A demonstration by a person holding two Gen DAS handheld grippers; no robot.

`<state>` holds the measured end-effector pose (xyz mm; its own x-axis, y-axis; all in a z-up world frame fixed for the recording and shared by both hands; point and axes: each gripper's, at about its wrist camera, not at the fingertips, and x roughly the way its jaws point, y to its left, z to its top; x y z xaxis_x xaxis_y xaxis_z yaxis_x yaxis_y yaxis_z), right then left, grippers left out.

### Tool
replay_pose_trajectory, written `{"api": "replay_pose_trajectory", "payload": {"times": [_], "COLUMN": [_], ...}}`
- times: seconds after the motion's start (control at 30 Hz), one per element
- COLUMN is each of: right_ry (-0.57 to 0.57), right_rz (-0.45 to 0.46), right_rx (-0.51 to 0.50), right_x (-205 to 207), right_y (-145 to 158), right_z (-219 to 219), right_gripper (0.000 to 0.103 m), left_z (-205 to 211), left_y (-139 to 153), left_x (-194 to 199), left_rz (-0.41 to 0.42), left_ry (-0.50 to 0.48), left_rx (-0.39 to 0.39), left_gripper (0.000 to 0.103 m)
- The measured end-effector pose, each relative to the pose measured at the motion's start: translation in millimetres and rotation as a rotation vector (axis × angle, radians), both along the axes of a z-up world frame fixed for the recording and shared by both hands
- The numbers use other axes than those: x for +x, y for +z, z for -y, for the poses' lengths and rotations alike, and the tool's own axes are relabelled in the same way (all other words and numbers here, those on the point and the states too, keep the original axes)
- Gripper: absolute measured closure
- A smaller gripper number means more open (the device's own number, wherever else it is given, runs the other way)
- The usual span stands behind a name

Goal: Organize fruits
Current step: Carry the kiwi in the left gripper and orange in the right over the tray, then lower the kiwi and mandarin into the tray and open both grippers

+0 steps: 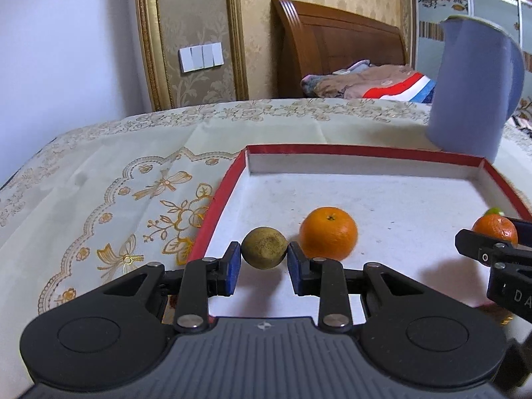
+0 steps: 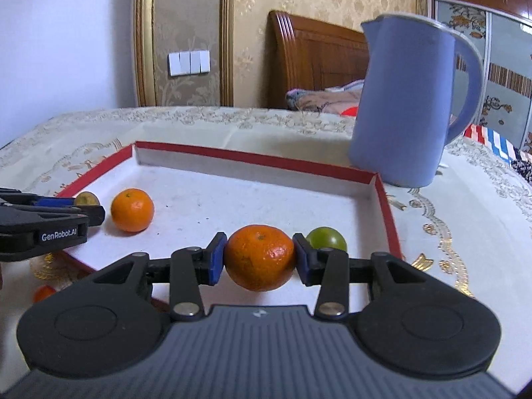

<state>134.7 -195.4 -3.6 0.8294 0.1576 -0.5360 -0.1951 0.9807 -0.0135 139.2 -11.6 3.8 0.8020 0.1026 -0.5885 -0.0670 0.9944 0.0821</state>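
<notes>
A shallow red-rimmed box [image 1: 219, 196] [image 2: 252, 158] with a white floor lies on the tablecloth. My left gripper [image 1: 264, 259] is shut on a small brown-green round fruit [image 1: 264, 247] over the box's near left corner. An orange [image 1: 328, 232] [image 2: 132, 209] rests on the box floor just right of it. My right gripper [image 2: 259, 259] is shut on a mandarin [image 2: 259, 257] [image 1: 495, 229] above the box's right side. A green fruit [image 2: 327, 238] sits in the box behind the right finger. In the right wrist view the left gripper [image 2: 50, 219] shows at the left edge.
A tall blue jug [image 1: 472, 83] [image 2: 409, 99] stands behind the box's far right corner. A small orange fruit [image 2: 43, 293] lies on the cloth outside the box's near left edge. A wooden bed with bedding [image 1: 365, 83] is beyond the table.
</notes>
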Motion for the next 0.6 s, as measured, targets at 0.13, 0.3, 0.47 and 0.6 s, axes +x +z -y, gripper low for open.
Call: {"api": "replay_pose_trajectory", "payload": {"times": [0.13, 0.3, 0.47, 0.6], "right_ry": [-0.011, -0.016, -0.024, -0.029], "right_rz": [-0.024, -0.043, -0.072, -0.077], "right_rx": [-0.007, 0.013, 0.018, 0.024], "right_x": [12.9, 20.4, 23.6, 24.2], "right_y": [-4.2, -3.4, -4.8, -5.3], "right_z": [-0.8, 0.9, 2.3, 3.1], "right_gripper": [0.063, 0.063, 0.063, 0.063], "left_z": [-1.1, 2.4, 4.0, 5.4], "left_y": [-4.2, -6.3, -7.6, -8.4], "left_x": [11.2, 19.6, 21.1, 20.8], "left_rz": [-0.022, -0.018, -0.009, -0.003], "left_ry": [0.007, 0.007, 0.011, 0.013], "left_rx": [-0.001, 0.027, 0.038, 0.047], "left_gripper": [0.073, 0.073, 0.074, 0.074]}}
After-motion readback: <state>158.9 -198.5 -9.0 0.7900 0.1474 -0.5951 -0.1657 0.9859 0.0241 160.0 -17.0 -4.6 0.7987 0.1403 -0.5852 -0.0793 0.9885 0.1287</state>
